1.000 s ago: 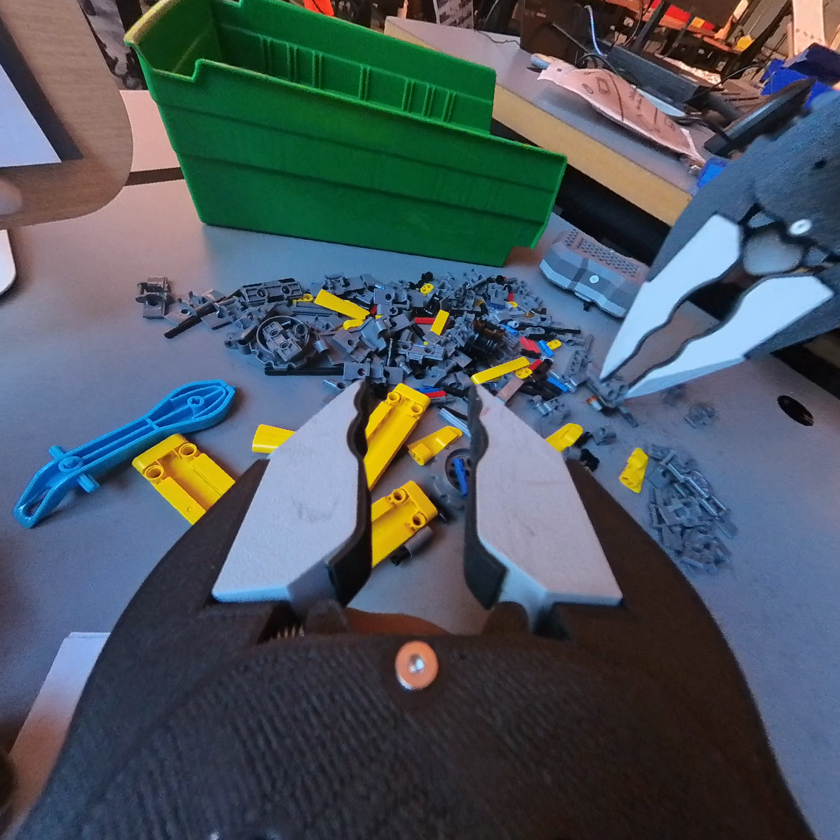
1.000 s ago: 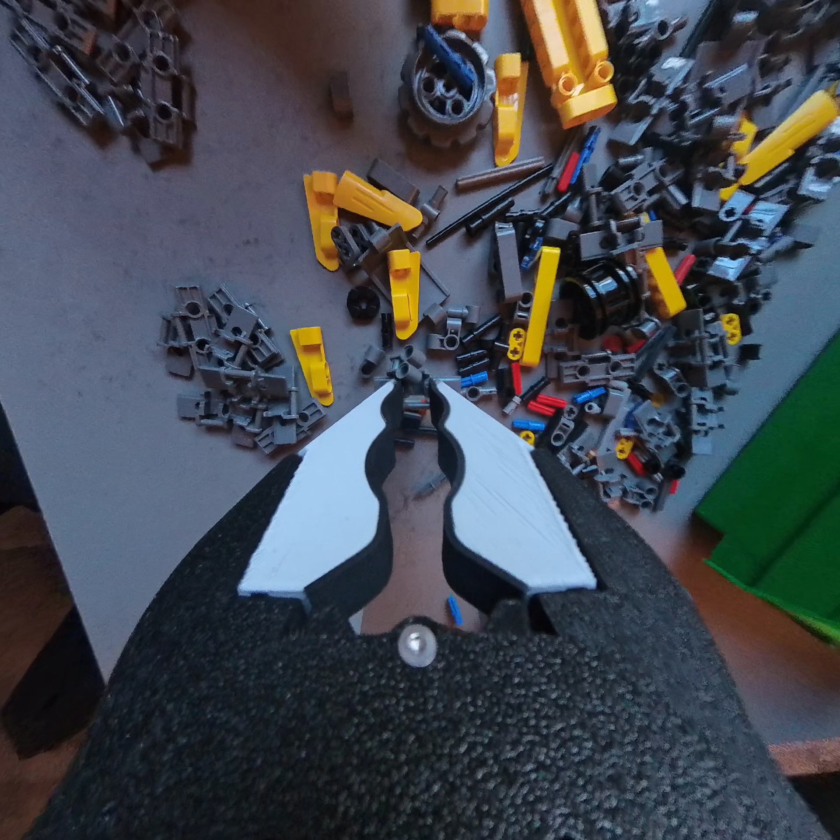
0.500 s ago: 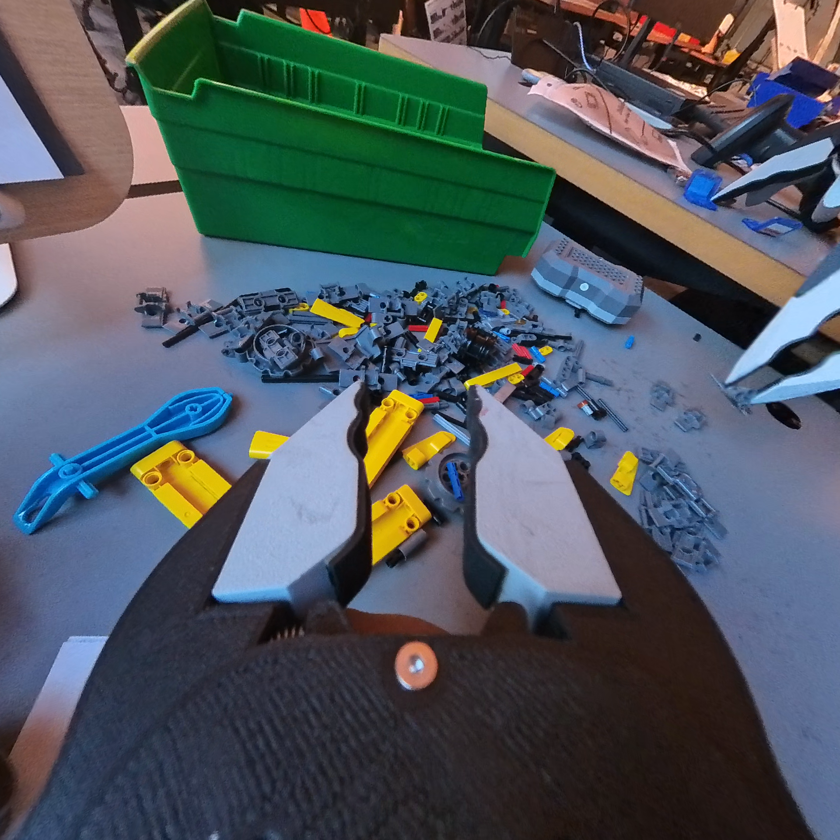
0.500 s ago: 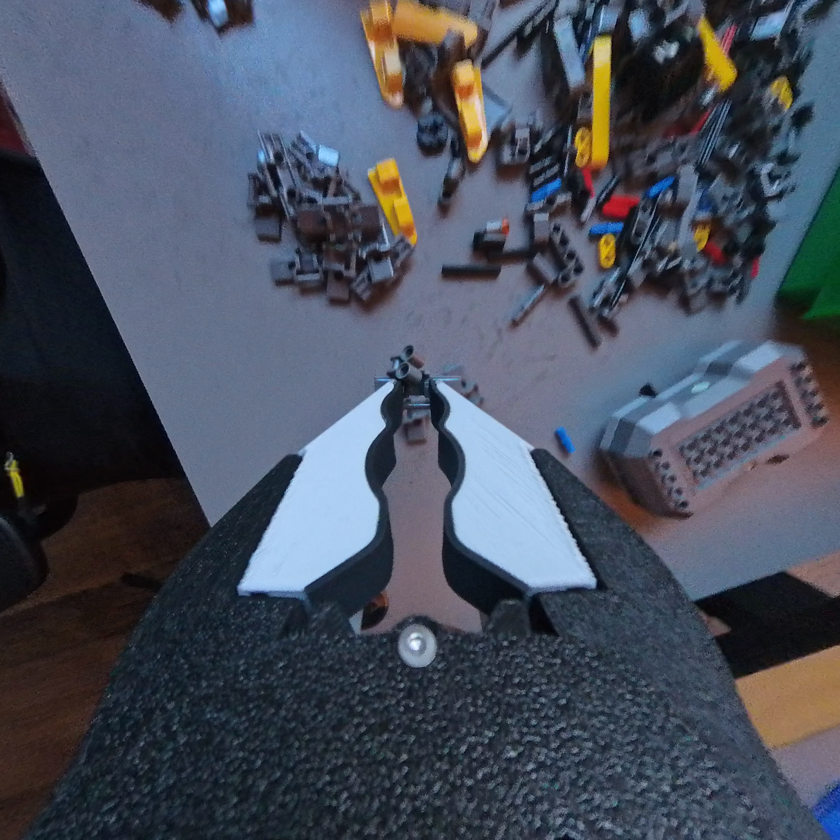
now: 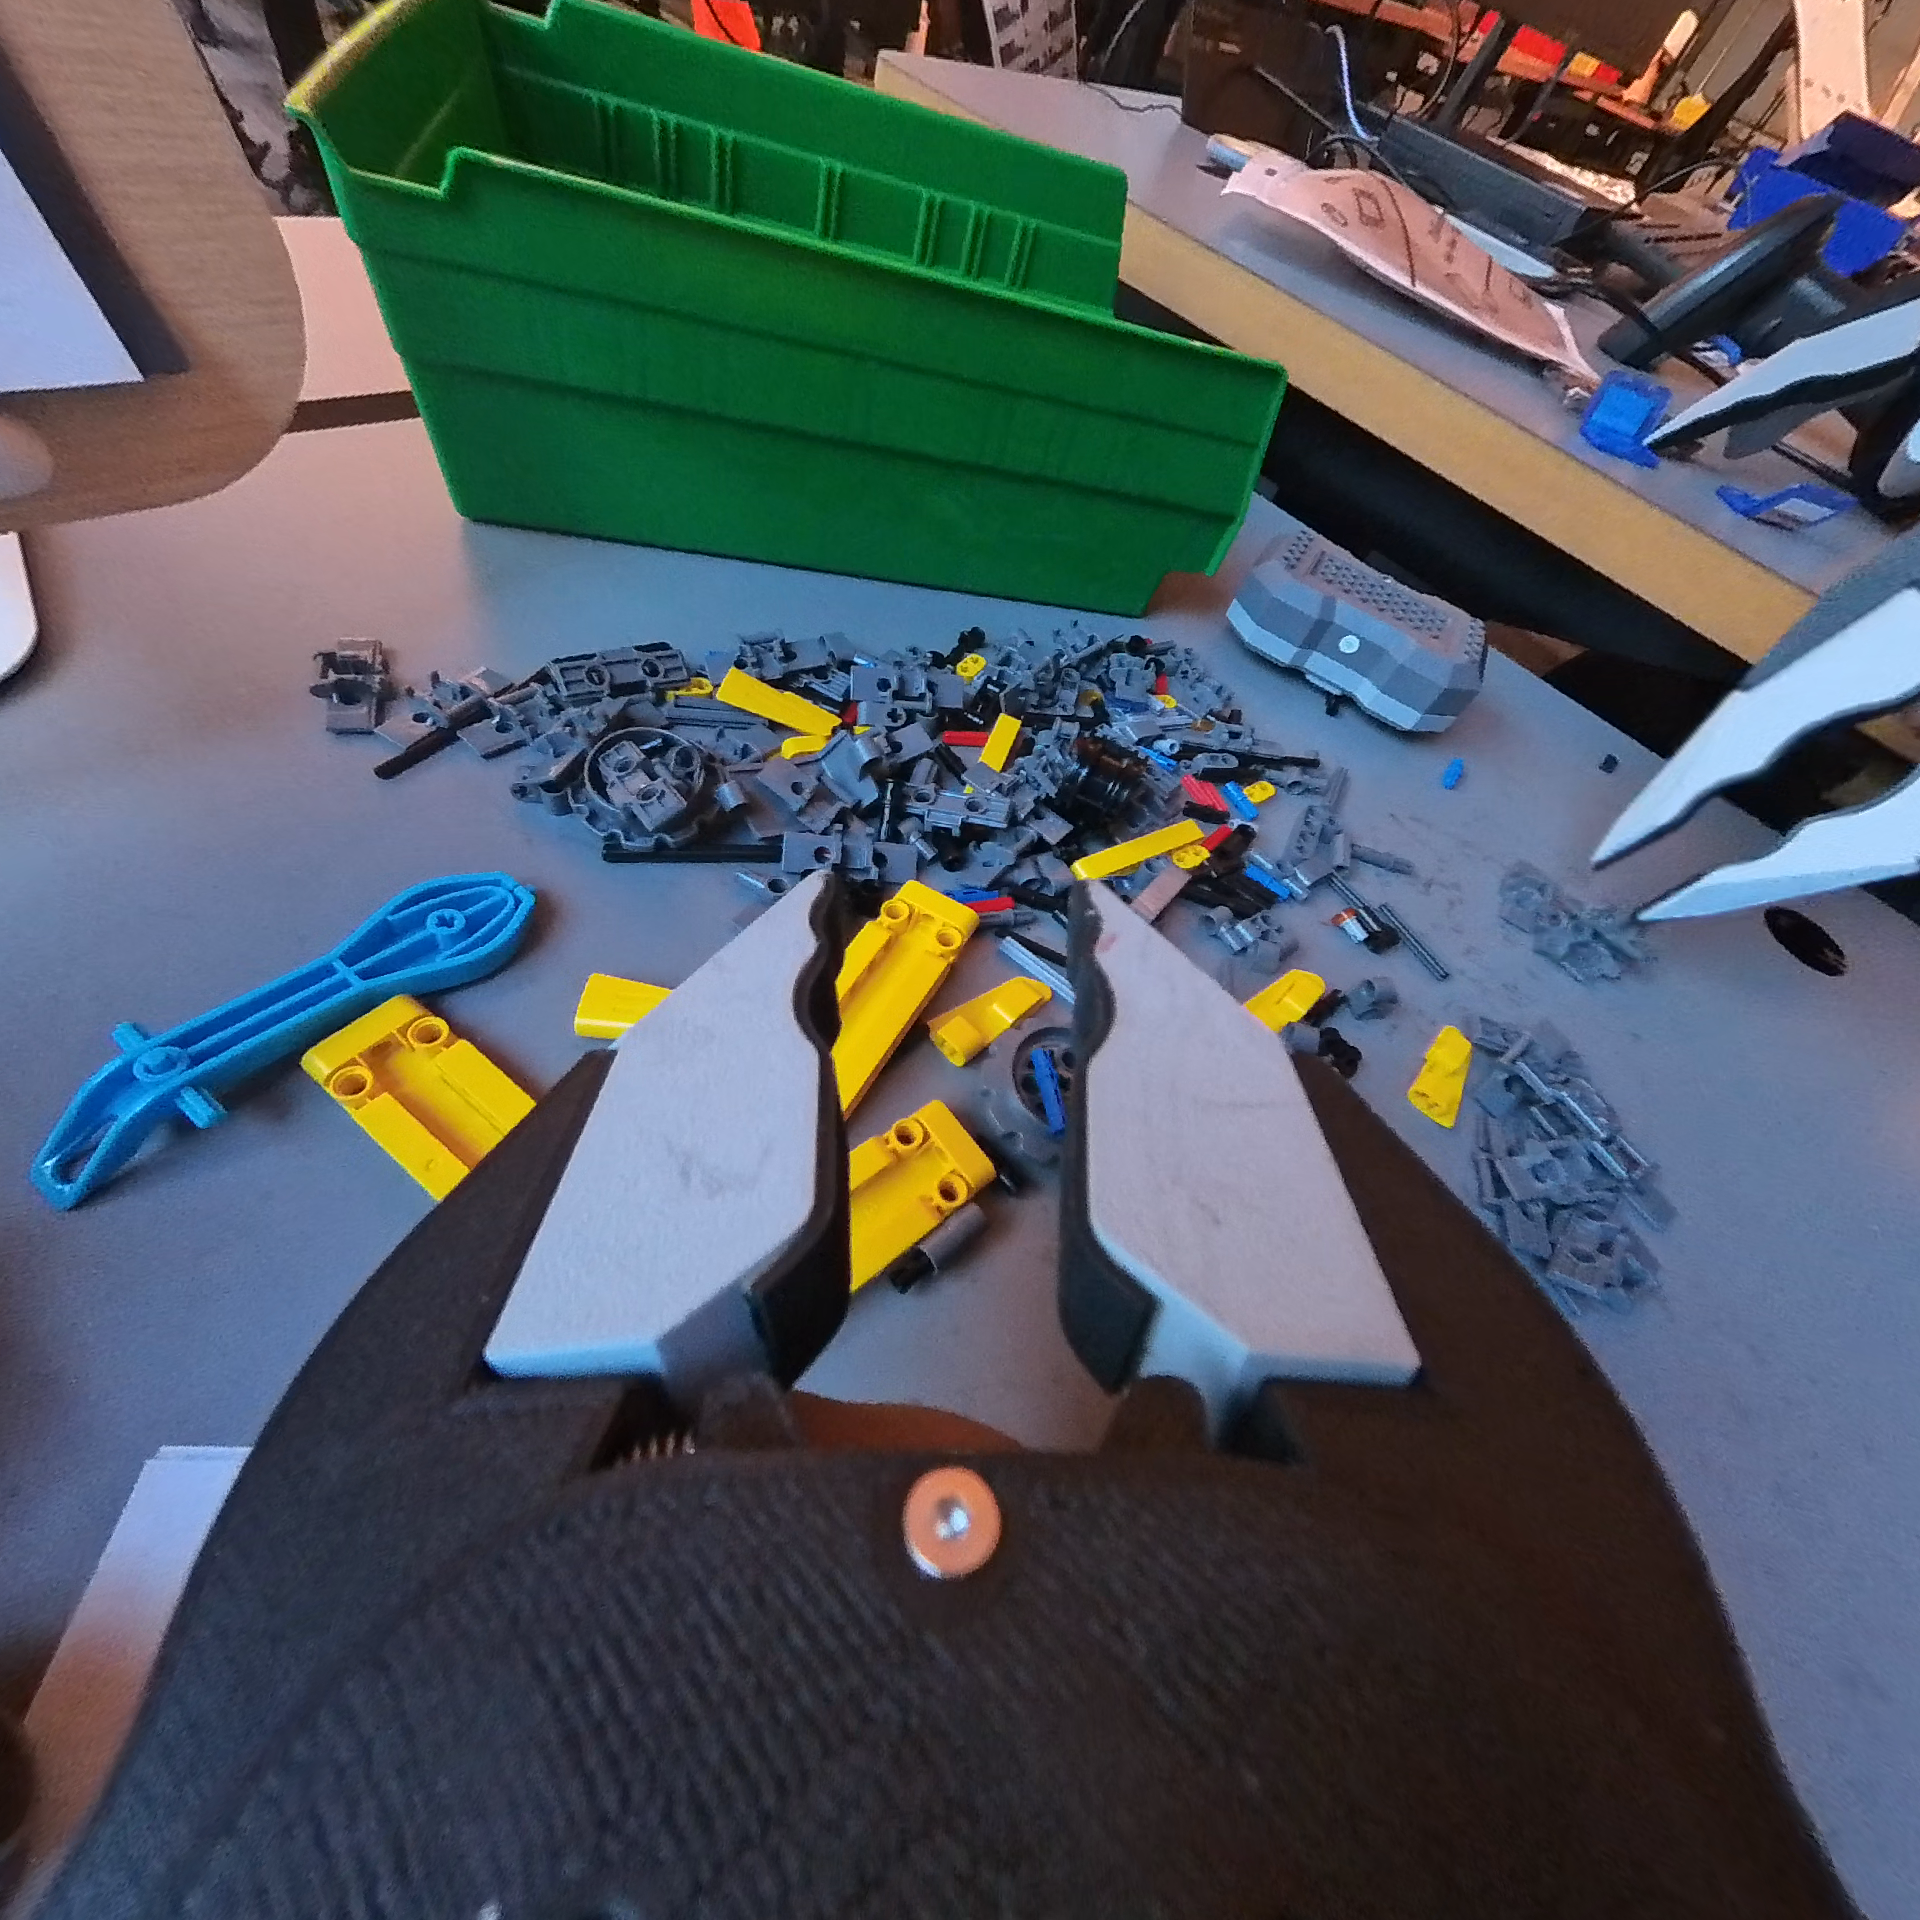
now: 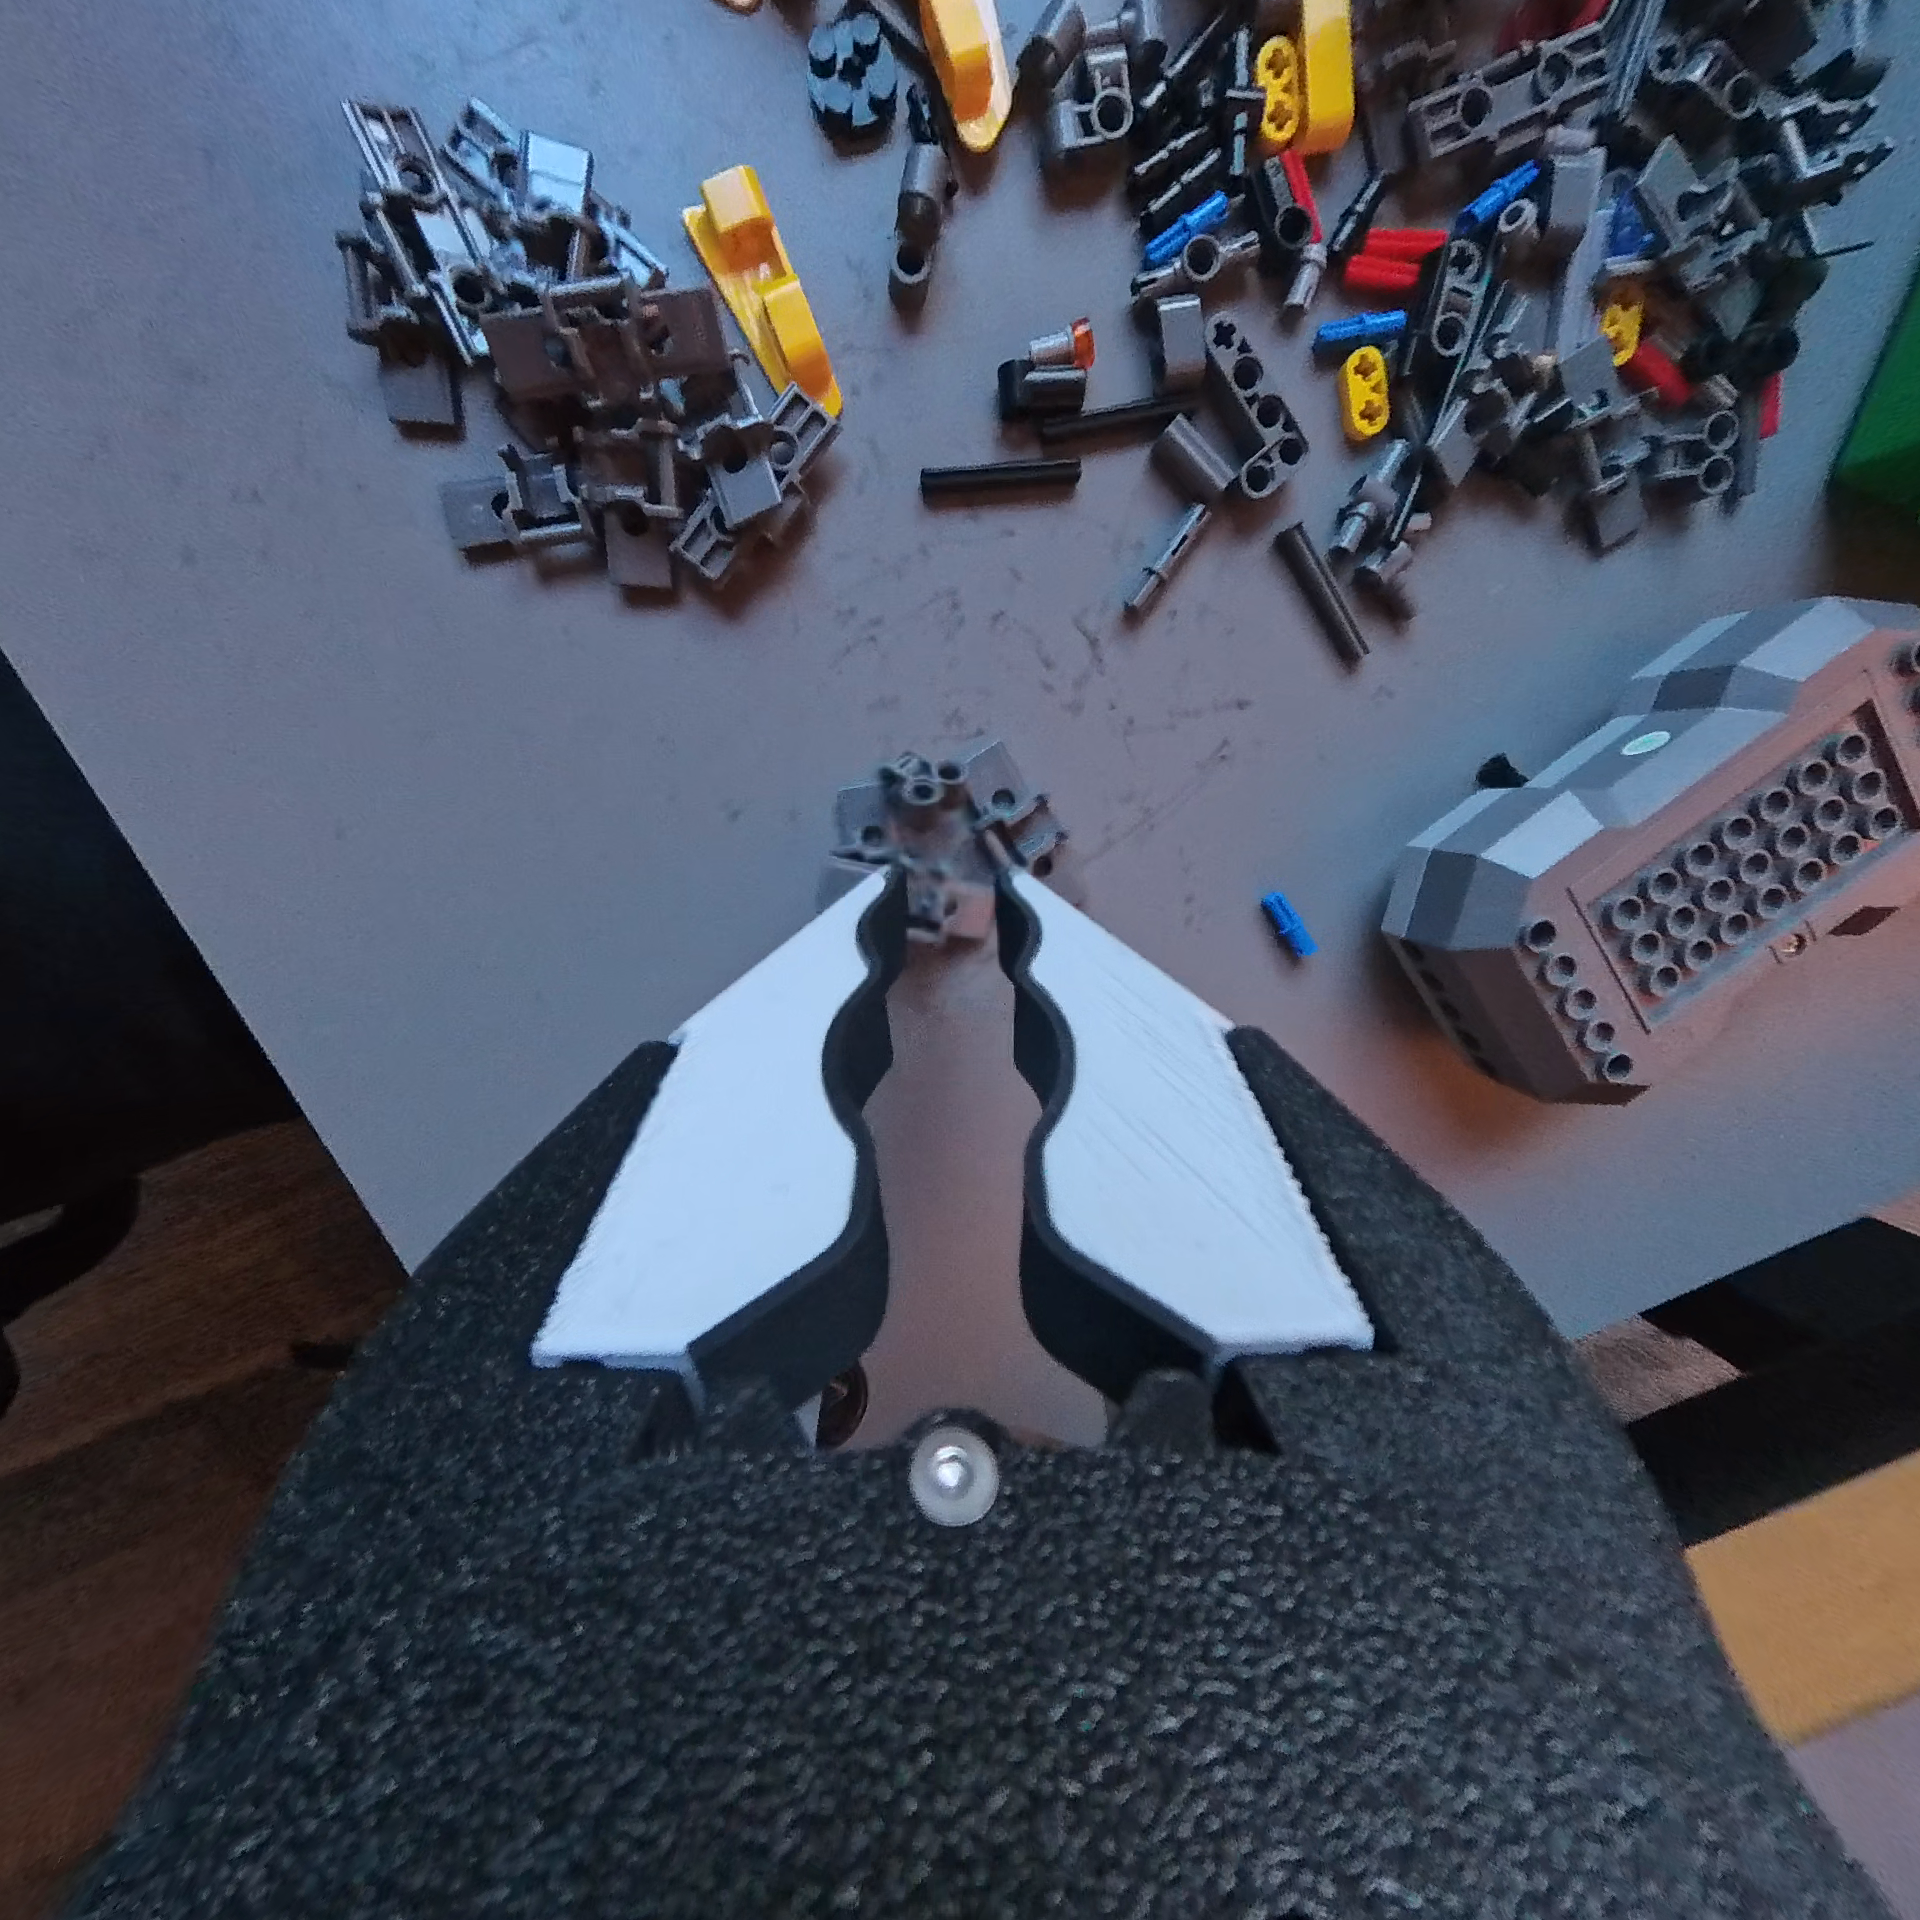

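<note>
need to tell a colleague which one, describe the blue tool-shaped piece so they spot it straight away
Start at the green bin at the back of the grey table. Left of the brick pile lies the blue tool-shaped piece, beside a yellow panel. It is the only long, light-blue openwork part.

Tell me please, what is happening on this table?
A person works with two hand-held grippers over loose toy building parts on a grey table. The right hand-held gripper pinches a small grey piece at a little grey cluster. The left hand-held gripper hovers open above the yellow parts, holding nothing.
</note>
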Available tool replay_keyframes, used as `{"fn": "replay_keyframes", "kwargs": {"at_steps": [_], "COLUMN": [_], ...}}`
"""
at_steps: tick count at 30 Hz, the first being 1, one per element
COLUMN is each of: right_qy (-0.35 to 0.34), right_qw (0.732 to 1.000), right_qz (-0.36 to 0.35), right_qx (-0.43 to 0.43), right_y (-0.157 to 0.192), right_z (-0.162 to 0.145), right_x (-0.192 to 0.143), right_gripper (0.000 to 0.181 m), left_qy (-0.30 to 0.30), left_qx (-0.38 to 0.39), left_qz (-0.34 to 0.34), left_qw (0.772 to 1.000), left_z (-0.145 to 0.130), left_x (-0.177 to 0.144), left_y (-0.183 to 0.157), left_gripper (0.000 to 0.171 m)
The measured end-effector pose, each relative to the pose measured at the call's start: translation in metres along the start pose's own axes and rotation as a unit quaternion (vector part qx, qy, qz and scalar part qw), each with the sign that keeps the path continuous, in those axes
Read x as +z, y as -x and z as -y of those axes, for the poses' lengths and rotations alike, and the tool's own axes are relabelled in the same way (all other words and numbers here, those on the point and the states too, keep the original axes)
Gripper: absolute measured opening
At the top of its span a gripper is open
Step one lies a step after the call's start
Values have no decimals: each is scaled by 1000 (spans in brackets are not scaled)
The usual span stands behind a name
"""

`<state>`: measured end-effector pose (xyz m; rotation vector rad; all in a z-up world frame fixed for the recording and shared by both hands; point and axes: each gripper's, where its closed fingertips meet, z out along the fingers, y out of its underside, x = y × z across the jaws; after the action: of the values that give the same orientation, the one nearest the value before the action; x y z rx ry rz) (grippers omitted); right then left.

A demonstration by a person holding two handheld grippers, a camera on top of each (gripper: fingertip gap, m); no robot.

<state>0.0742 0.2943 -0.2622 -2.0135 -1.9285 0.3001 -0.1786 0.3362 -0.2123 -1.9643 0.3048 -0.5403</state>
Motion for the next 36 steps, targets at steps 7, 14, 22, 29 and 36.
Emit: {"fn": "replay_keyframes", "kwargs": {"at_steps": [7, 14, 22, 29, 36], "right_qy": [-46, -51, -47, -36, -41], "right_qw": [996, 993, 997, 998, 999], "right_qz": [16, 23, 48, 42, 5], "right_qx": [80, 105, 43, 14, 19], "right_y": [-19, -26, 3, 0, -22], "right_z": [8, 9, 19, 38, 61], "right_x": [6, 15, 18, 29, 36], "right_gripper": [24, 20, 17, 0, 11], "left_qy": [0, 0, 2, 1, 2], "left_qx": [2, -2, 4, 2, 0], "left_qz": [-3, -3, -6, -5, -5], "left_qw": [1000, 1000, 1000, 1000, 1000], "left_z": [0, 0, 0, 0, -1], "left_x": [0, 0, 0, 0, 0], "left_y": [-2, -1, -4, -3, -2], "left_gripper": [39, 39, 39, 38, 38]}}
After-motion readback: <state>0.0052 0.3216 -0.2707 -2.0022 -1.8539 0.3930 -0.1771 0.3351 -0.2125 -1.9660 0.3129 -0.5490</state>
